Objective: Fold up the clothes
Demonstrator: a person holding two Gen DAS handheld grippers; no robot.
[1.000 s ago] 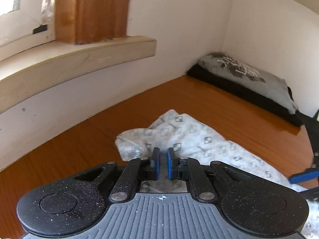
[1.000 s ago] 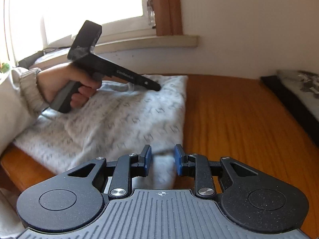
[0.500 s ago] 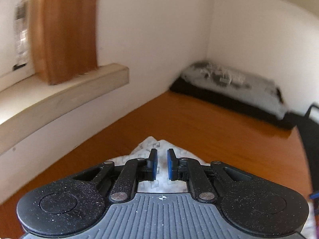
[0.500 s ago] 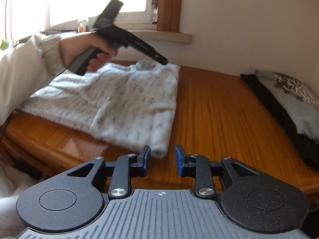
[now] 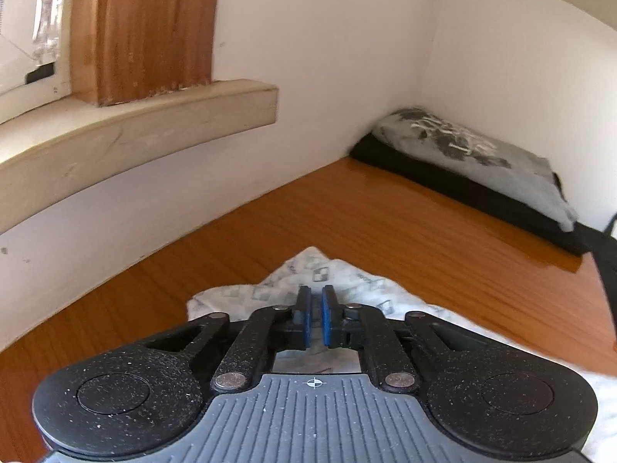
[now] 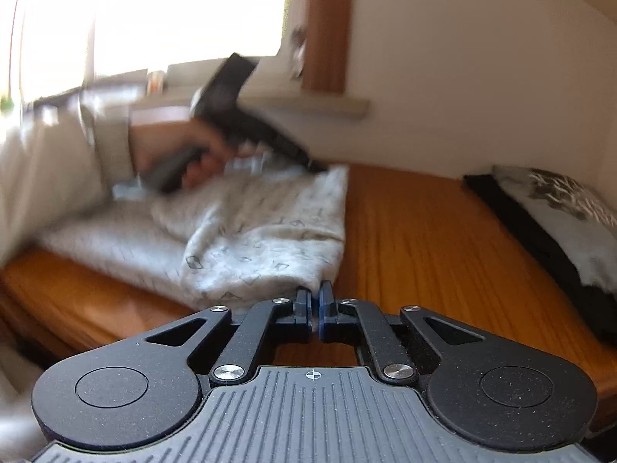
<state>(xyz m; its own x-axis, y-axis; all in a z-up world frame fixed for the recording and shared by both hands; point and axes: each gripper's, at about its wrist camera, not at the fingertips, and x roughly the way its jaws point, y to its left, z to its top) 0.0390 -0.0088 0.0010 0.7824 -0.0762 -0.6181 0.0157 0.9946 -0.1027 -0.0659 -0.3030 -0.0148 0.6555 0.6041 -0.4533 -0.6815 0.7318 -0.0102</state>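
Right wrist view: heavy motion blur over left hand (image 6: 200, 162), sleeve (image 6: 58, 169) and left claw (image 6: 314, 164); claw tips unreadable against patterned garment (image 6: 270, 239). Window (image 6: 154, 11) overexposed, sill items too smeared to identify. Folded grey garment (image 6: 570, 208) cut by right edge. Left wrist view: near part of patterned garment (image 5: 347, 277) hidden under claw body; cloth between the blue pads not discernible. Dark item at right edge (image 5: 605, 266) cropped, identity unclear. Print on grey garment (image 5: 455, 142) too small to read.
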